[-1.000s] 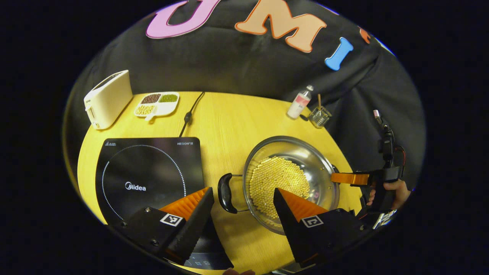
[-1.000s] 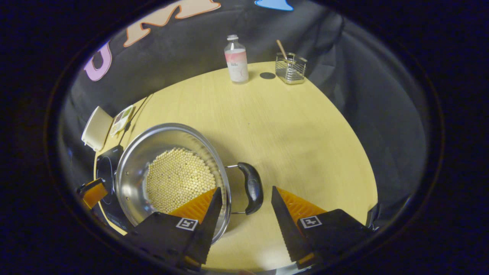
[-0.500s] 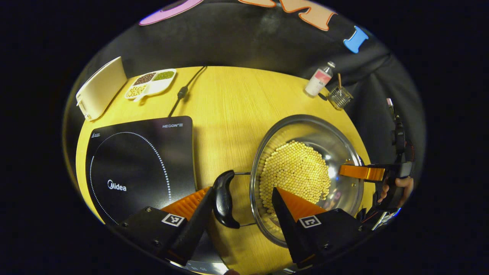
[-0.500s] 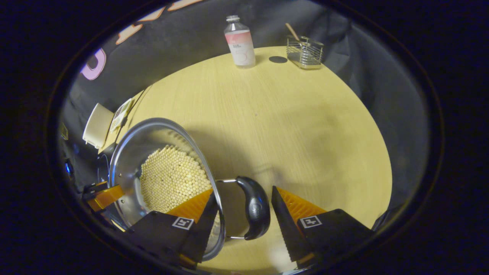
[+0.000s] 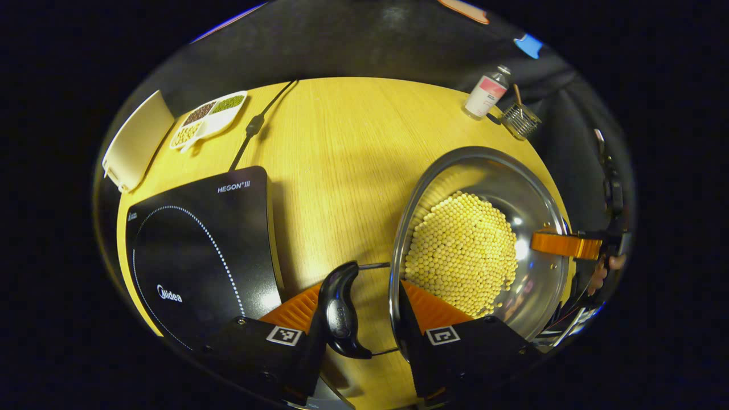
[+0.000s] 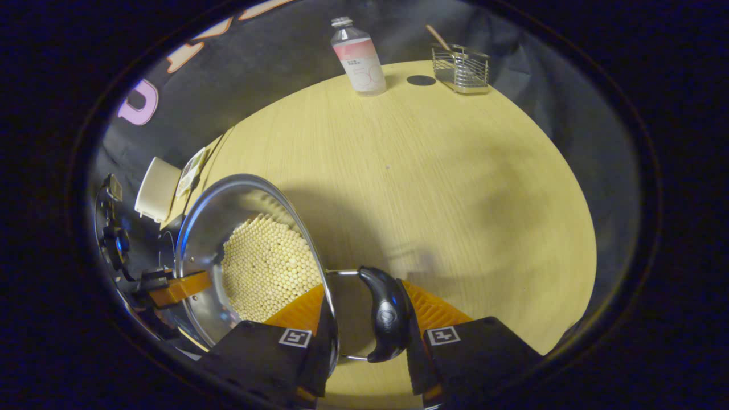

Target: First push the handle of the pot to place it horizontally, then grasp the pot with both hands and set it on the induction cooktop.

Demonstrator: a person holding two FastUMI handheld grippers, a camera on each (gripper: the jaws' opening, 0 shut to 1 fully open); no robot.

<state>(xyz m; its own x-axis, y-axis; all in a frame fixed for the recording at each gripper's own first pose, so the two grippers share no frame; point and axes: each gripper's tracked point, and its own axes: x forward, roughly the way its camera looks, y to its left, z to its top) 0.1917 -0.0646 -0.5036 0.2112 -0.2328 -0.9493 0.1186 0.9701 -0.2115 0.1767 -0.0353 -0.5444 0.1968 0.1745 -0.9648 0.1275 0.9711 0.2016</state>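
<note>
Gripper (image 5: pixel 359 319) fingers straddle pot (image 5: pixel 478 239) handle (image 5: pixel 340 310); contact unclear.

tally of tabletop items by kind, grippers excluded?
Pot: 1
Induction cooktop: 1
Toaster: 1
Divided snack tray: 1
Bottle: 1
Wire holder: 1
Total: 6
</note>
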